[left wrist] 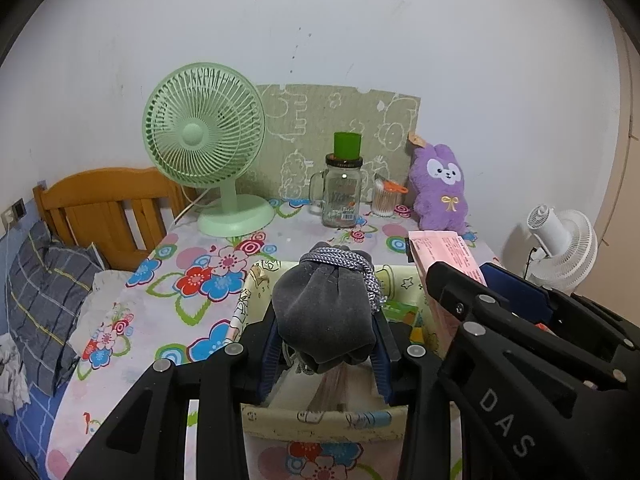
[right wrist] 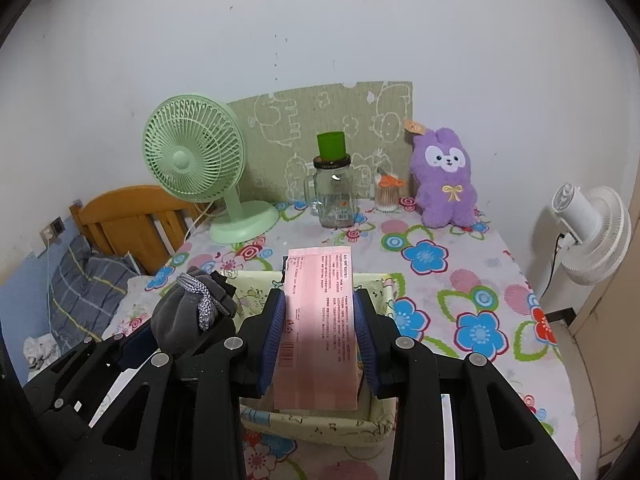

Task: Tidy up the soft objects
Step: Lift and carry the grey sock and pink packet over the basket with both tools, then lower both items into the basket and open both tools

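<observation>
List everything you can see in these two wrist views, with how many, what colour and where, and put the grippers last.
desk fan: one, pale green, table's back left
glass jar: one, clear, green cup on its lid, back centre
cotton swab tub: one, clear, orange lid, right of the jar
plush bunny: one, purple, back right against the board
board: one, olive with white drawings, leaning on the wall
fabric bin: one, cream, table's front
tablecloth: one, floral
white fan: one, right of the table
bed headboard: one, wooden, left
pillow: one, grey plaid, left
left gripper: black, shut on grey pouch above the bin
right gripper: black, shut on pink packet above the bin
</observation>
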Action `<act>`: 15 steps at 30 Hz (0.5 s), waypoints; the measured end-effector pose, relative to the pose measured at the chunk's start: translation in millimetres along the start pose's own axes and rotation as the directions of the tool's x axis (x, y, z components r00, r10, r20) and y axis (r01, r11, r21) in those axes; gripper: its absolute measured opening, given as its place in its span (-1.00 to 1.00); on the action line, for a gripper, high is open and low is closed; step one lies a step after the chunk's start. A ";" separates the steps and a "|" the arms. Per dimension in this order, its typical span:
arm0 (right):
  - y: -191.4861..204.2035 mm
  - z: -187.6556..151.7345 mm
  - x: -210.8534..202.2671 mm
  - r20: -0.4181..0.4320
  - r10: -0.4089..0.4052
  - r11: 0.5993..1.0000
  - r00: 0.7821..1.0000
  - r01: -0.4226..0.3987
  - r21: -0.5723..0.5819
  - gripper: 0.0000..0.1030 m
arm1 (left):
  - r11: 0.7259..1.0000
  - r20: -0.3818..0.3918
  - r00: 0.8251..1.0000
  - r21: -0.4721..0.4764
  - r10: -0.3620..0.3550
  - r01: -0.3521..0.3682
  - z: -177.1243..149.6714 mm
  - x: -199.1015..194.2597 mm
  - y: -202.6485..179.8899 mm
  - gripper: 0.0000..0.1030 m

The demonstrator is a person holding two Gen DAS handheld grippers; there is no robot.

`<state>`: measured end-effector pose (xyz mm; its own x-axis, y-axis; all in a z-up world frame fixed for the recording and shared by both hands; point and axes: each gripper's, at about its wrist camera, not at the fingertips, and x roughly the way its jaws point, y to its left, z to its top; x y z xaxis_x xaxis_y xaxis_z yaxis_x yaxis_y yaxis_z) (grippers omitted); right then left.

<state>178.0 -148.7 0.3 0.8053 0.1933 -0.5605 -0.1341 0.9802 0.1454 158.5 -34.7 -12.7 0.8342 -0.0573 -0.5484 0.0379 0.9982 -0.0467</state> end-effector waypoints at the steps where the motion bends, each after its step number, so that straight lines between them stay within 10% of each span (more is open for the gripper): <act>1: -0.1 0.2 3.0 -0.002 0.002 1.000 1.000 -0.002 0.001 -0.26 | 1.000 -0.001 1.000 -0.002 0.002 -0.002 0.3 3.3 0.8 -0.23; 15: 3.5 -4.2 50.8 -0.060 0.017 1.000 0.998 -0.017 -0.006 -0.26 | 0.998 -0.067 0.997 -0.028 0.045 -0.047 -5.3 51.2 14.2 -0.14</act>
<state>216.0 -135.2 -31.1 0.7670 0.2122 -0.6056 -0.1515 0.9769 0.1504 198.8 -23.6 -45.9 0.7962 -0.0130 -0.6049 -0.0171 0.9989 -0.0440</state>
